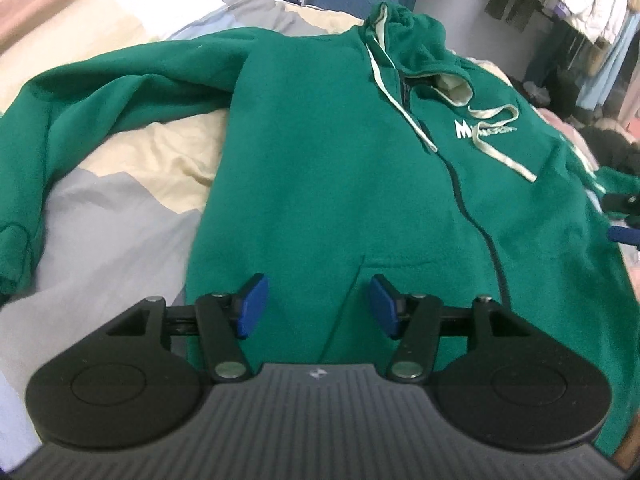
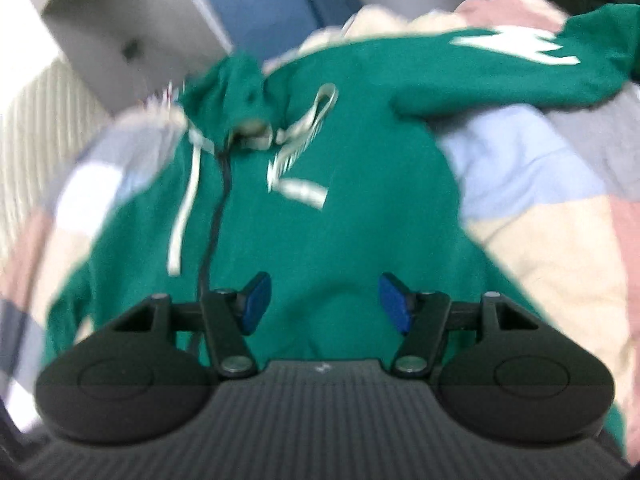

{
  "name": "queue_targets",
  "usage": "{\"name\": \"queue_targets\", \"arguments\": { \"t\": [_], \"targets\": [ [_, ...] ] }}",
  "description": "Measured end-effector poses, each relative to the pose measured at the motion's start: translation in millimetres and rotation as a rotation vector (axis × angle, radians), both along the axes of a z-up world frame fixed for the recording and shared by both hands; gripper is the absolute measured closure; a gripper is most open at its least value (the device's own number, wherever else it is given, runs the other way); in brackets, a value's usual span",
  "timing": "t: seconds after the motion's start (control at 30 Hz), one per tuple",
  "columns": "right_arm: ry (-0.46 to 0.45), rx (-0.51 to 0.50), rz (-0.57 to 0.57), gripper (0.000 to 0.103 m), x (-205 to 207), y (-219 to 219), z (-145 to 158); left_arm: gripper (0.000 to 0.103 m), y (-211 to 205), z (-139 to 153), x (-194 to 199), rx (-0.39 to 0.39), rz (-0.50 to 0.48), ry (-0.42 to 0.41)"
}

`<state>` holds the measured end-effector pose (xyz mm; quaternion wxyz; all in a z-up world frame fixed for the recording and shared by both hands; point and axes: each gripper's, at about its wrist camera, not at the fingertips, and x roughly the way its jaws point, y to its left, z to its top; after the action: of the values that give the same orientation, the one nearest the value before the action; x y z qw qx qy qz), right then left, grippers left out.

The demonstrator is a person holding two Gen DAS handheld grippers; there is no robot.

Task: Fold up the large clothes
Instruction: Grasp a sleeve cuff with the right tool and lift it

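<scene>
Blue pads on the left hand-held gripper (image 1: 318,306) and right hand-held gripper (image 2: 326,306) stand apart, holding nothing. Past them the hoodie (image 1: 340,168) lies flat on the bed (image 1: 120,208), sleeves out. Folding looks unstarted. Next, I think, grab a sleeve (image 1: 100,80) and fold it in.

Your left wrist view is evenly lit by soft, diffuse light with no glare and only faint shadows in the folds of the green hoodie (image 1: 340,184). Focus is fair at centre; the chest logo (image 1: 480,130) is slightly soft. Note strong fisheye bending at the edges, where the bedspread (image 1: 112,216) curves and the corners go dark. Your right wrist view is heavily motion-blurred: the drawstrings (image 2: 184,208) smear into streaks and the background is indistinct. Only the right gripper (image 2: 322,304) body stays sharp. Brightness there is moderate, with washed-out white at the left edge.
</scene>
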<state>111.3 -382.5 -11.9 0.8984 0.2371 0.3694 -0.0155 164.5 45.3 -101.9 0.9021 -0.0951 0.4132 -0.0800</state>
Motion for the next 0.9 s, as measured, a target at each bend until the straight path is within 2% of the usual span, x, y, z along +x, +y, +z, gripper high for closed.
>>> {"name": "queue_targets", "arguments": {
  "t": [0.03, 0.13, 0.23, 0.3, 0.4, 0.43, 0.5, 0.57, 0.6, 0.73, 0.9],
  "targets": [
    [-0.024, -0.010, -0.017, 0.027, -1, -11, 5, 0.040, 2, 1, -1, -0.009, 0.004, -0.002],
    [-0.053, -0.028, -0.111, 0.020, -1, -57, 8, 0.040, 4, 4, -3, -0.021, 0.015, -0.011],
    [-0.062, -0.003, -0.244, 0.019, 7, -118, -4, 0.040, 5, 4, -5, -0.029, 0.018, -0.018],
    [-0.070, 0.040, -0.328, 0.019, 16, -159, -16, 0.040, 1, 2, -4, 0.002, 0.008, -0.022],
    [-0.079, -0.034, -0.417, 0.019, 37, -206, -32, 0.040, -6, -1, -4, 0.043, -0.004, -0.054],
    [-0.100, -0.027, -0.444, 0.018, 43, -220, -36, 0.040, -8, -1, -2, 0.042, -0.005, -0.061],
    [-0.147, -0.011, -0.469, 0.020, 56, -245, -43, 0.040, -11, -1, 1, 0.039, 0.000, -0.069],
    [-0.164, -0.049, -0.496, 0.019, 73, -263, -50, 0.040, -13, -2, 3, 0.036, 0.007, -0.082],
    [-0.177, -0.037, -0.500, 0.018, 81, -273, -55, 0.040, -15, -2, 5, 0.037, 0.008, -0.090],
    [-0.281, 0.161, -0.438, 0.018, 109, -311, -69, 0.039, -23, -1, 10, 0.049, 0.020, -0.121],
    [-0.349, 0.156, -0.473, 0.019, 140, -336, -55, 0.039, -33, -3, 24, 0.051, 0.026, -0.146]
  ]
}}
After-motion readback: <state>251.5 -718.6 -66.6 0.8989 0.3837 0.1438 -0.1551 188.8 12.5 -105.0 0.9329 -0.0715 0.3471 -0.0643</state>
